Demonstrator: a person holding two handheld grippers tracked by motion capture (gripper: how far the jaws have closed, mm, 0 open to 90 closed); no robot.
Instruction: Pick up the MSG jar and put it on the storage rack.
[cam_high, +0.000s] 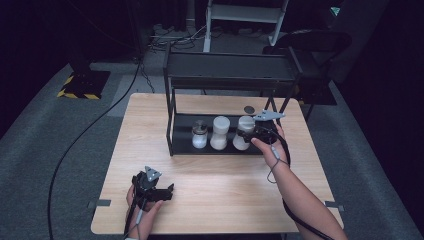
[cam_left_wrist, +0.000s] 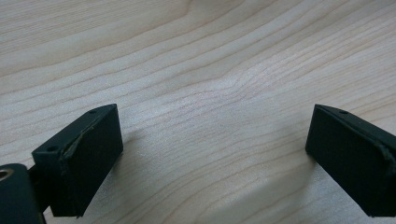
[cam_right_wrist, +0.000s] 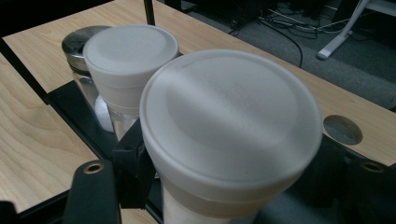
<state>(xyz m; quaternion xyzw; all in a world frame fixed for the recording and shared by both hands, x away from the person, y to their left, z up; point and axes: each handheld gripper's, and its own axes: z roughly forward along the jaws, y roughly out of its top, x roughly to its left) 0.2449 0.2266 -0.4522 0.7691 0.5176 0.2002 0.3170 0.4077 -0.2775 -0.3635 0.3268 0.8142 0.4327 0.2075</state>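
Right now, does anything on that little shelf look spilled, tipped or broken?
Nothing stands out. Three jars stand upright in a row on the black rack's lower shelf; the right gripper is shut on the rightmost jar.

A dim lab or studio: grey carpet (cam_high: 45, 150), floor cables (cam_high: 90, 125), hazard-taped stand base (cam_high: 82, 82).

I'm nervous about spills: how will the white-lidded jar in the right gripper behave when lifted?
The jar looks tall and narrow, so probably tippy. Its smooth round wall may slip in the right gripper. White filling suggests moderate weight.
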